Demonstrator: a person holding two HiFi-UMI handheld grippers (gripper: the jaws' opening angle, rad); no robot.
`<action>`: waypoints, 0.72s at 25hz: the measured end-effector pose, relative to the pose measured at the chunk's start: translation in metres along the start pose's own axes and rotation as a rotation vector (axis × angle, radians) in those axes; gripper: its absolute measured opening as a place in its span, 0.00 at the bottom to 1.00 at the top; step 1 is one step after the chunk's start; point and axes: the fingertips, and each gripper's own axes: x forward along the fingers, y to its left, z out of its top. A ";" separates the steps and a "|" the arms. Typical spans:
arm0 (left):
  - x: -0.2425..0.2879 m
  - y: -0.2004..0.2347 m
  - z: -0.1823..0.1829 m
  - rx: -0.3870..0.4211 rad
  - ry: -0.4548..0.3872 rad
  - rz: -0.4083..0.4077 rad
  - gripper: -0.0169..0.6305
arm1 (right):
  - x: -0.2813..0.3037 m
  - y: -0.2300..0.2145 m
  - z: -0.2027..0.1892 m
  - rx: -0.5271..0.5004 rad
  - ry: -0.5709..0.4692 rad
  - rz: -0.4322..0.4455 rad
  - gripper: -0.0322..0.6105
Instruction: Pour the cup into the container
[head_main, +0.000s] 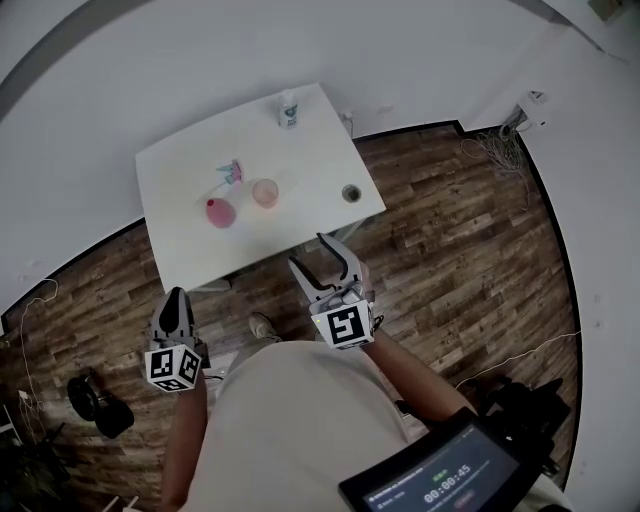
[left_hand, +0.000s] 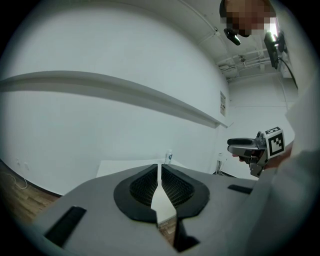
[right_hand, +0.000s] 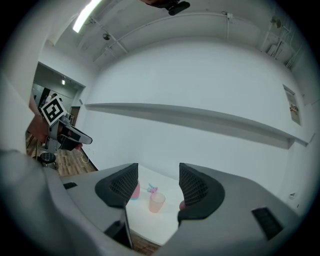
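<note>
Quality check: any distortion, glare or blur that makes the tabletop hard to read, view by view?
Head view: fisheye bows the table edges; the cup is small but sharp. Left gripper view: dark vignette all round, the shut left gripper hides most of the table. Right gripper view: ceiling light glares top left; cup clear.

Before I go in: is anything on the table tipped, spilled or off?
Nothing spilled; the pink cup stands upright on the table. One oddity: a spray head seems to lie beside the pink container rather than on it, though it is too small to be sure.
</note>
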 end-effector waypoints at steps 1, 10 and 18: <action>-0.004 -0.006 -0.002 0.002 0.000 0.002 0.05 | -0.006 -0.002 0.000 -0.006 -0.009 0.000 0.46; -0.051 -0.066 -0.027 -0.001 0.021 0.028 0.05 | -0.077 -0.015 -0.004 0.001 -0.029 0.024 0.46; -0.089 -0.137 -0.060 -0.037 0.013 0.031 0.05 | -0.141 -0.010 -0.019 -0.012 -0.015 0.093 0.46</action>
